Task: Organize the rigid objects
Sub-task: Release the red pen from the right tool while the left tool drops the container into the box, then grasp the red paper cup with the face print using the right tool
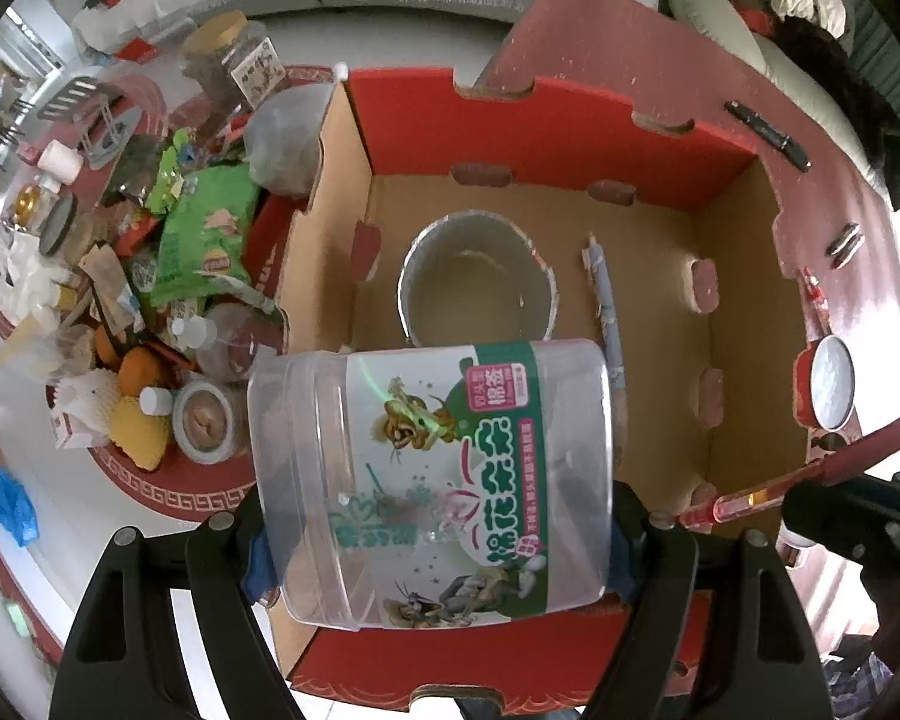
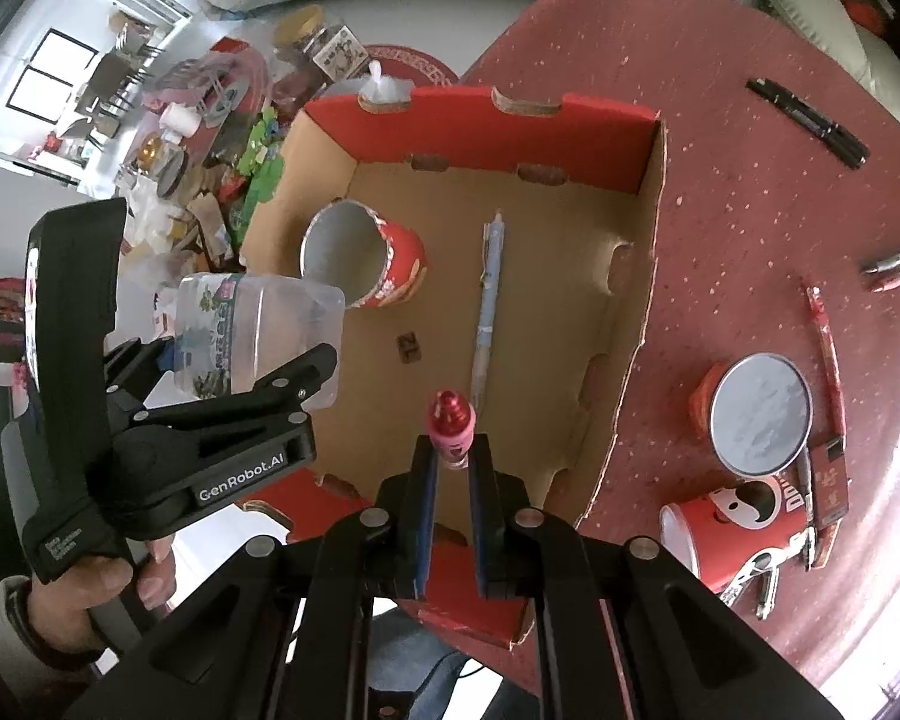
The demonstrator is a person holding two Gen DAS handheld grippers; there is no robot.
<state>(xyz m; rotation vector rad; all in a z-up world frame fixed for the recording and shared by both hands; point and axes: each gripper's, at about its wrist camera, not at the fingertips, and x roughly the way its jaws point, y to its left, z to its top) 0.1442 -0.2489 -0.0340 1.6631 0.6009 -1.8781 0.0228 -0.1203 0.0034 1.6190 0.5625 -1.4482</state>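
Fingers of the left gripper (image 1: 432, 546) were spread wide around a clear plastic jar (image 1: 429, 480), pads pressed to its ends, holding it on its side above the near left part of the open box (image 1: 744, 324). Below it stood an open-topped can (image 1: 477, 282), with a blue pen (image 1: 606, 306) lying just beside that on the box floor. To the right, the right gripper (image 2: 450, 462) had its fingers nearly closed on a red pen (image 2: 450, 420), tip aimed down over the box. Judging from this, the jar wanted lowering onto bare floor short of the can before release; the red pen should go down flat next to the blue one, clear of the jar.
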